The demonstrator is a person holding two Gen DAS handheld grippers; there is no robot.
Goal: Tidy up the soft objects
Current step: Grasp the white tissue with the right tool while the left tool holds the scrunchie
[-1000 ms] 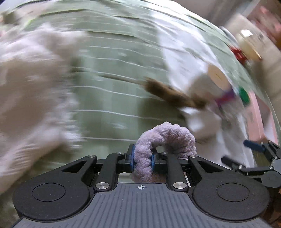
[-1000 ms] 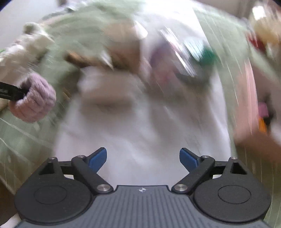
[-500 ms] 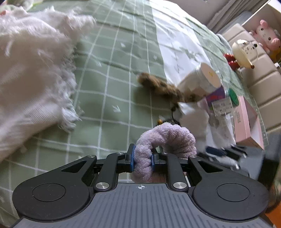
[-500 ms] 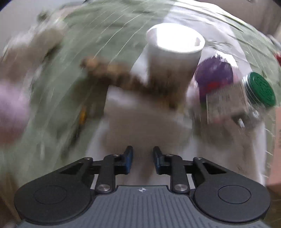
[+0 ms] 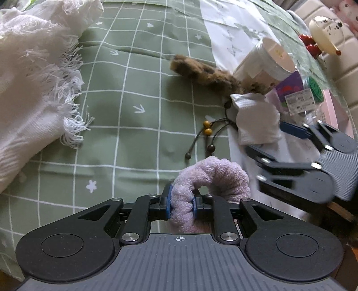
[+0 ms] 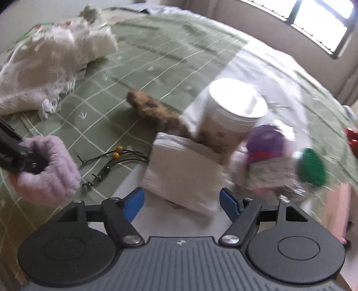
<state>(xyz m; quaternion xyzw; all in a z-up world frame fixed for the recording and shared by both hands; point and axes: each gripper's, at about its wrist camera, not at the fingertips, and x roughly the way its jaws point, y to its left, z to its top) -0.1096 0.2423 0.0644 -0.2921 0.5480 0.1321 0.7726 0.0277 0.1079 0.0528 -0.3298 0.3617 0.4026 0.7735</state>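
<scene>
One lilac scrunchie (image 5: 212, 176), one furry brown scrunchie (image 5: 205, 71), two claws (image 5: 181, 204), one white jar (image 5: 266, 60)

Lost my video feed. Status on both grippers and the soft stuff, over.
Left gripper shut on lilac scrunchie. Right gripper opening, nothing between fingers, facing folded white cloth. White jar and beaded cords close by.

A home bedroom was shown: a bed was covered by a green checked bedspread (image 5: 138, 125), a fringed white blanket (image 5: 33, 73) was heaped on it, a window (image 6: 322, 20) was seen behind, and a plush toy (image 5: 325, 38) was propped nearby.
</scene>
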